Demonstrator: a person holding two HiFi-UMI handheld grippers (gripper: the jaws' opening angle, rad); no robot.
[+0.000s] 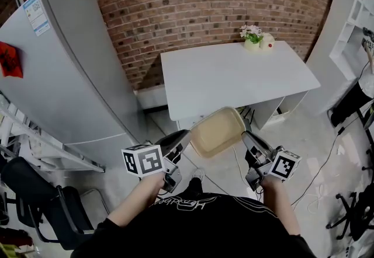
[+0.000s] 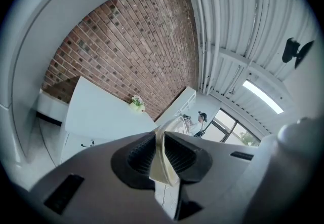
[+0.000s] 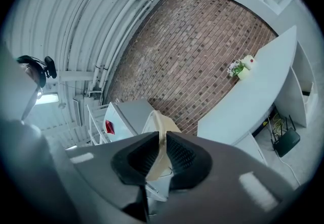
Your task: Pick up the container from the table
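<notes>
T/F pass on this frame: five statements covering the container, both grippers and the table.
1. The beige rectangular plastic container rests on the white table. False: it is held off the table, between the two grippers.
2. The left gripper is shut on the container's rim. True.
3. The right gripper is open and empty. False: it is shut on the container's opposite rim.
4. A small pot of pink flowers stands near the table's far right corner. True.
5. The grey refrigerator stands right of the table. False: it stands to its left.
</notes>
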